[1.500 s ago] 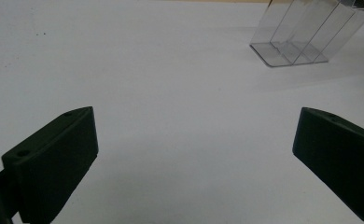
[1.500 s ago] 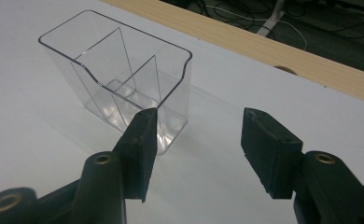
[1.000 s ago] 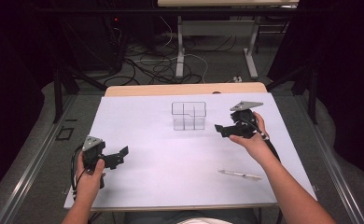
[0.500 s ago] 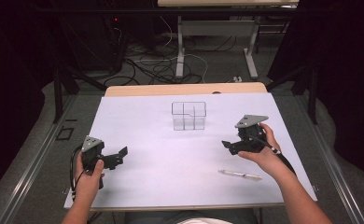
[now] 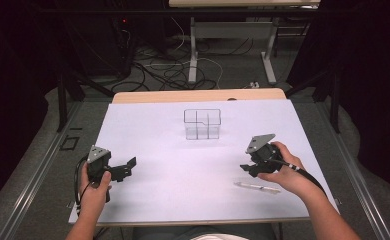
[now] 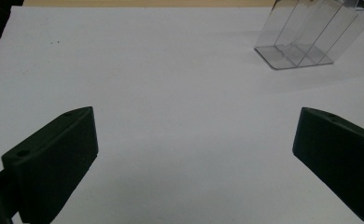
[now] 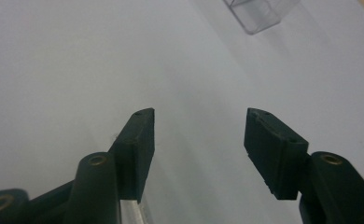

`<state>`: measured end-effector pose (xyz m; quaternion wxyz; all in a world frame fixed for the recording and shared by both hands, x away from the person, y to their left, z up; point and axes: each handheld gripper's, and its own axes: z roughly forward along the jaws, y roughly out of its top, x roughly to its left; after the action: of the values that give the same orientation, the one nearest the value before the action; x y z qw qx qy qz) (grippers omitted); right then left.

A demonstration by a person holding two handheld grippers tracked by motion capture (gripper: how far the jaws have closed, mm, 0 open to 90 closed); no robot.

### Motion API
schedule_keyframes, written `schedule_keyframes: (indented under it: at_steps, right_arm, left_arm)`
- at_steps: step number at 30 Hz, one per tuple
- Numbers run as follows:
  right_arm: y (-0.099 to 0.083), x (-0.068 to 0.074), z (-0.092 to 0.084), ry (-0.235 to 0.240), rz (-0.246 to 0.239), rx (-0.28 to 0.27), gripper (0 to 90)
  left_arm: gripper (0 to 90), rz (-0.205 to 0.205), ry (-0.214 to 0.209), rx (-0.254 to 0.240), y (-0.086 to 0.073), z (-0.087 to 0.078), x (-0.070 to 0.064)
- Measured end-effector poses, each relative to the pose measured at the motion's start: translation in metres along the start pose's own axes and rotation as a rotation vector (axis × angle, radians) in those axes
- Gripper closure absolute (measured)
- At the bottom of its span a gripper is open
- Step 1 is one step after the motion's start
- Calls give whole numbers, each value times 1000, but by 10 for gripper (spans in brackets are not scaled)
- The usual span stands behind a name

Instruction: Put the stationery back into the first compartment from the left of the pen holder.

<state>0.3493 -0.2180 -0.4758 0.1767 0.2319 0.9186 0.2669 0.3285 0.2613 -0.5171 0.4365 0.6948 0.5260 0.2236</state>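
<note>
Pen [image 5: 257,186]: thin, clear-bodied, lying flat on the white sheet [image 5: 183,170], long axis running roughly 9 to 3 o'clock, near the front edge at about 4 o'clock from the sheet's centre. I judge it light, stiff, smooth and prone to rolling; it lies low on the sheet, so the pads must come down almost to the paper. Best hold: mid-barrel, jaws set across the long axis, so it neither pivots nor squirts out.

Right gripper [image 5: 247,169]: just beside the pen, at its 11 o'clock, held above the sheet. Jaws part-open and have just been closing; nothing sits between them. In the right gripper view a pale sliver shows at the bottom edge beside the left jaw, possibly the pen; I cannot tell.

Left gripper [image 5: 129,166]: well apart at 9 o'clock, jaws wide, empty.

Clear divided box [image 5: 202,124]: at 12 o'clock, upright, apart from both grippers.
</note>
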Motion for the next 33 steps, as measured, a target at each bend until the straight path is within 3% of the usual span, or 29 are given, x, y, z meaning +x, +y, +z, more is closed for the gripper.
schedule_keyframes:
  at_steps: [4, 9, 12, 14, 20, 23, 24, 27, 33]
  right_arm:
    - [-1, 3, 0, 40, -6, 20, 453]
    - [-2, 9, 4, 83, -33, 104, 485]
    - [-2, 14, 6, 105, -77, 127, 490]
    - [-2, 18, 7, 123, -72, 148, 493]
    - [-4, 23, 11, 121, -128, 200, 493]
    - [-4, 24, 11, 130, -132, 214, 494]
    - [-2, 24, 9, 139, -134, 260, 497]
    - [-3, 26, 11, 132, -154, 235, 541]
    - [-2, 32, 18, 160, -182, 270, 604]
  left_arm:
    - [0, -1, 2, 1, 0, 0, 0]
    - [0, -1, 6, -2, 0, 0, 1]
    - [0, -4, 10, -4, 0, -1, 1]
    - [0, -6, 10, -3, 0, -1, 1]
    - [0, -3, 11, -4, 0, -1, 1]
    - [0, -5, 13, -3, 0, -1, 1]
    - [0, -6, 13, -2, 0, -1, 1]
    - [0, -5, 13, -2, 0, -1, 1]
    - [0, -1, 14, -5, 1, 0, 0]
